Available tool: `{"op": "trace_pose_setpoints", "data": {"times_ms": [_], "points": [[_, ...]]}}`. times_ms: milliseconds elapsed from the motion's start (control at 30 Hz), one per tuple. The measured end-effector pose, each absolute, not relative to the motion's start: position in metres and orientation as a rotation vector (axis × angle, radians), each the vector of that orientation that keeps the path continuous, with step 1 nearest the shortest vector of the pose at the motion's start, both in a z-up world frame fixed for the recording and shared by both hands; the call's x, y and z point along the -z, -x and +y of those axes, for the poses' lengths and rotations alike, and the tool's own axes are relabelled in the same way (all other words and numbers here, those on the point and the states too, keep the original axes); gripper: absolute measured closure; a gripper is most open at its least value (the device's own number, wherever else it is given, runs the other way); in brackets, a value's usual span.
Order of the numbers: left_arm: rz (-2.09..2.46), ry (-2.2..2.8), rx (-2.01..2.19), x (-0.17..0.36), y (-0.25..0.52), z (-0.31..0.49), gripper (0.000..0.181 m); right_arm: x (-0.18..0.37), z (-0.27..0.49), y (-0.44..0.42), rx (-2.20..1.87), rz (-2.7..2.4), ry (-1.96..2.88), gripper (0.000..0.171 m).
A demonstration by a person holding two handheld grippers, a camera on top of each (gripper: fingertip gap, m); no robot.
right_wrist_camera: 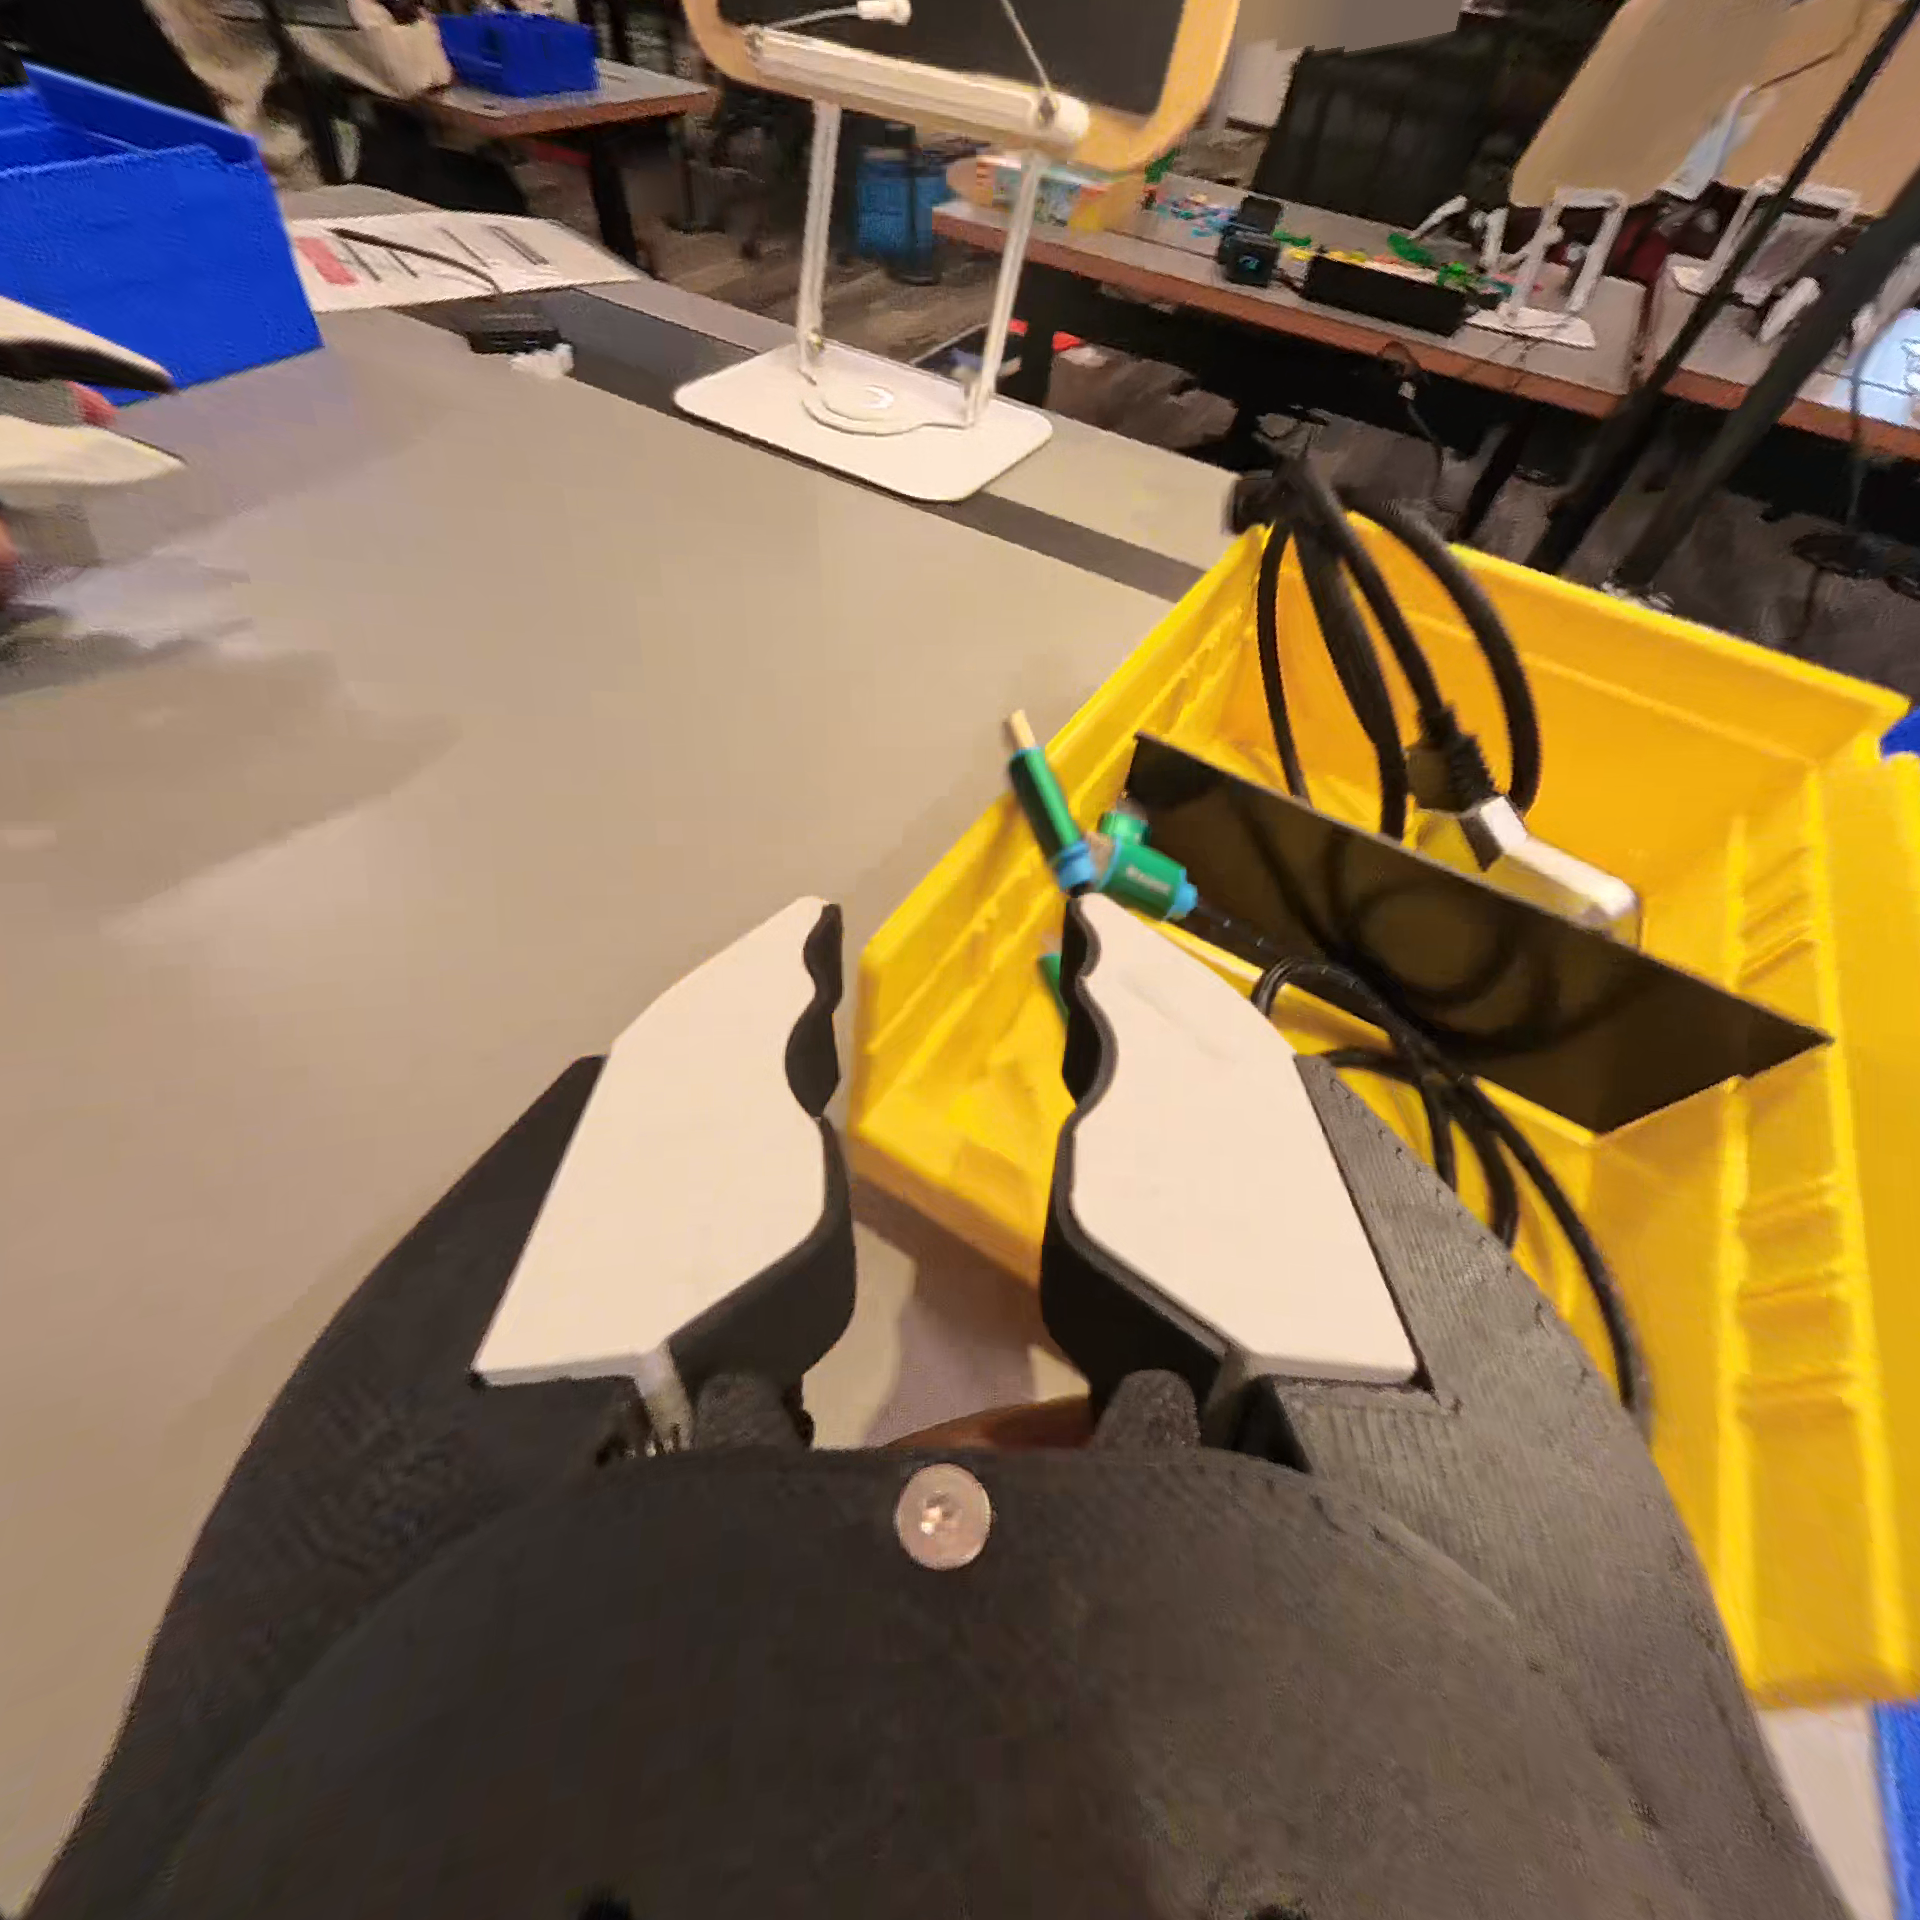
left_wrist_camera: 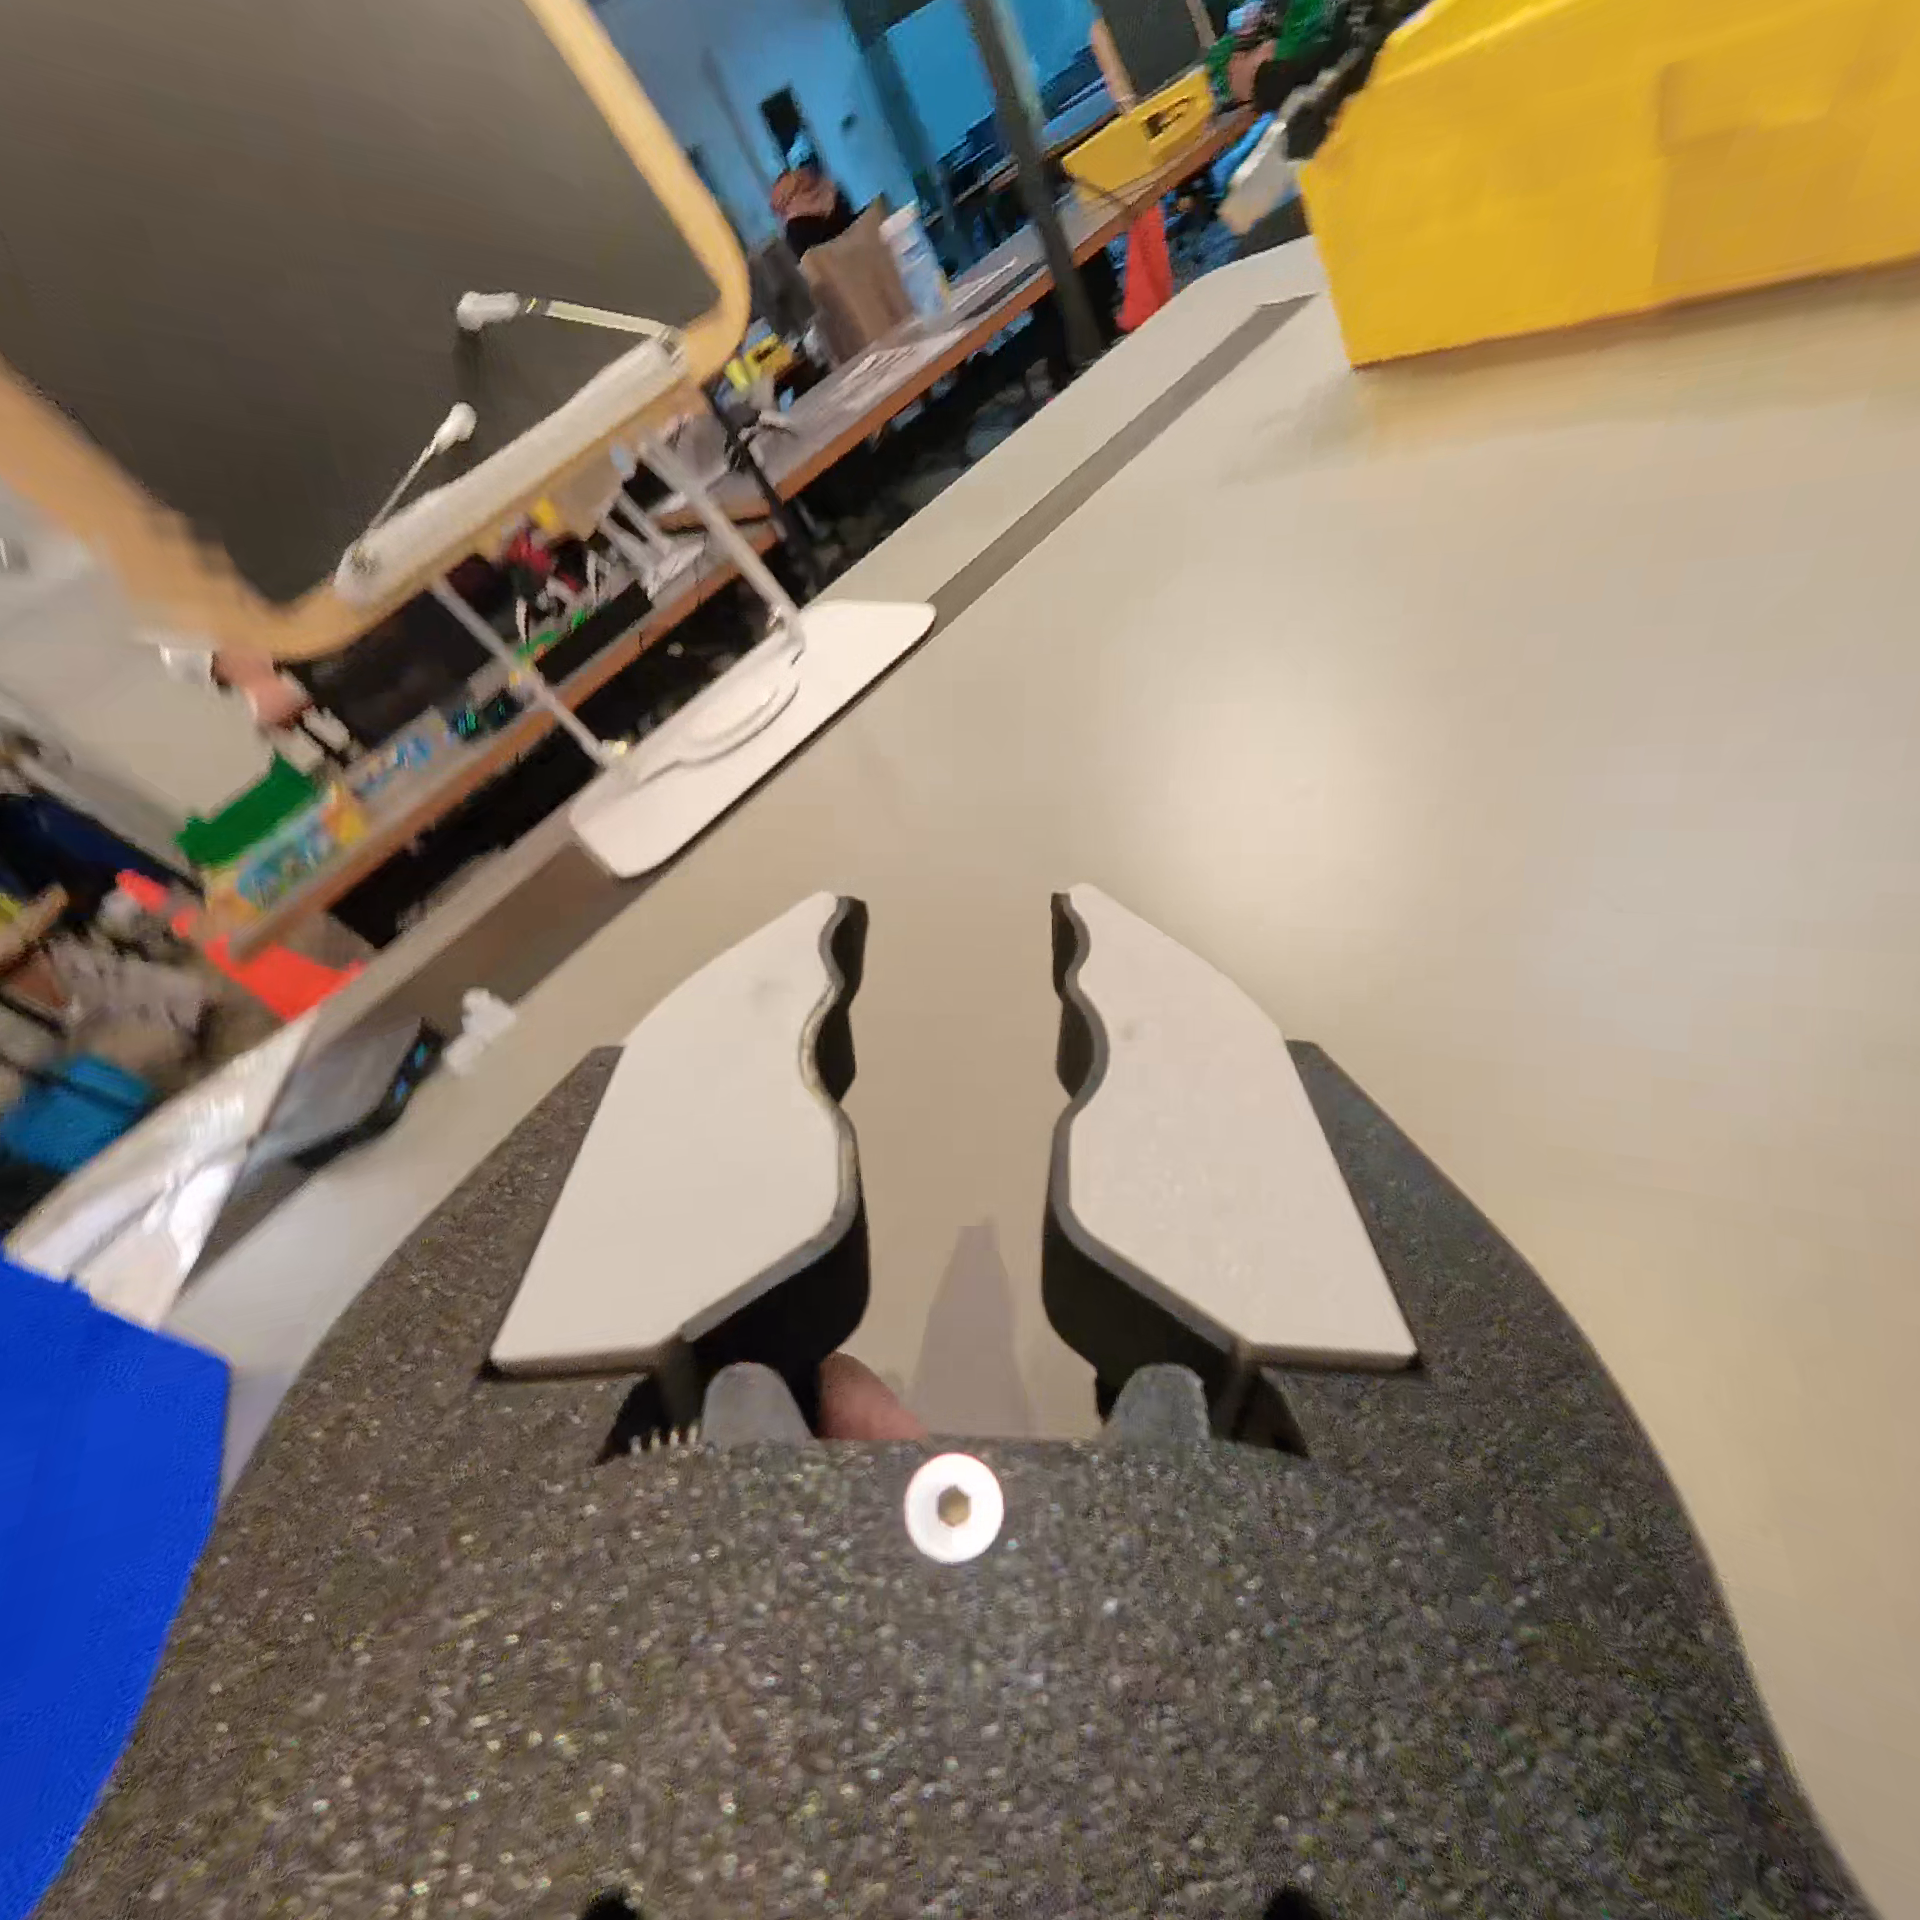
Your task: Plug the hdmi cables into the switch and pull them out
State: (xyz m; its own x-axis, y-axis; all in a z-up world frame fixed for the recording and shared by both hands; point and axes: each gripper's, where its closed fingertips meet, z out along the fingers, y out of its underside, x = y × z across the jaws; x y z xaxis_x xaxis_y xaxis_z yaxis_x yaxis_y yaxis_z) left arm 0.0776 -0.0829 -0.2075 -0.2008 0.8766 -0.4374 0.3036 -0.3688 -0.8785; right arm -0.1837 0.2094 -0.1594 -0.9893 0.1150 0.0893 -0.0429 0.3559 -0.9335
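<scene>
In the right wrist view a yellow bin (right_wrist_camera: 1714,1195) stands at the right. It holds black HDMI cables (right_wrist_camera: 1382,644) with green plugs (right_wrist_camera: 1138,868) sticking up over its near-left rim, a silver-ended plug (right_wrist_camera: 1496,826) and a black divider panel (right_wrist_camera: 1455,935). I cannot pick out the switch. My right gripper (right_wrist_camera: 951,925) is open and empty at the bin's near-left corner, just short of the green plugs. My left gripper (left_wrist_camera: 958,914) is open and empty above bare table; its fingers (right_wrist_camera: 73,457) show at the left edge of the right wrist view.
A beige table (left_wrist_camera: 1455,935) carries a white stand (right_wrist_camera: 873,416) holding a wood-framed panel at the far edge. A blue bin (right_wrist_camera: 145,249) sits far left with papers beside it. The yellow bin also shows in the left wrist view (left_wrist_camera: 1610,177). Cluttered tables lie beyond. My hands' fingertips stand some 40 centimetres from each other.
</scene>
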Motion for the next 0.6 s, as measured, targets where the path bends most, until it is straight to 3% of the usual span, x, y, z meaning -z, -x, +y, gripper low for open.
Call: {"op": "trace_pose_setpoints", "data": {"times_ms": [167, 400, 500, 600], "points": [[-1.688, 1.418, -1.486, 0.213, -0.122, -0.097, 0.143, 0.183, 0.207, 0.164, -1.691, -2.399, 0.211, 0.130], [-1.835, 0.907, -1.711, 0.179, -0.233, -0.113, 0.138, 0.191, 0.196, 0.173, -1.630, -2.282, 0.312, 0.111], [-1.813, 1.025, -1.866, 0.170, -0.268, -0.105, 0.146, 0.197, 0.189, 0.172, -1.631, -2.304, 0.318, 0.093], [-1.850, 1.133, -1.964, 0.172, -0.290, -0.100, 0.145, 0.202, 0.183, 0.170, -1.636, -2.302, 0.297, 0.087]]}}
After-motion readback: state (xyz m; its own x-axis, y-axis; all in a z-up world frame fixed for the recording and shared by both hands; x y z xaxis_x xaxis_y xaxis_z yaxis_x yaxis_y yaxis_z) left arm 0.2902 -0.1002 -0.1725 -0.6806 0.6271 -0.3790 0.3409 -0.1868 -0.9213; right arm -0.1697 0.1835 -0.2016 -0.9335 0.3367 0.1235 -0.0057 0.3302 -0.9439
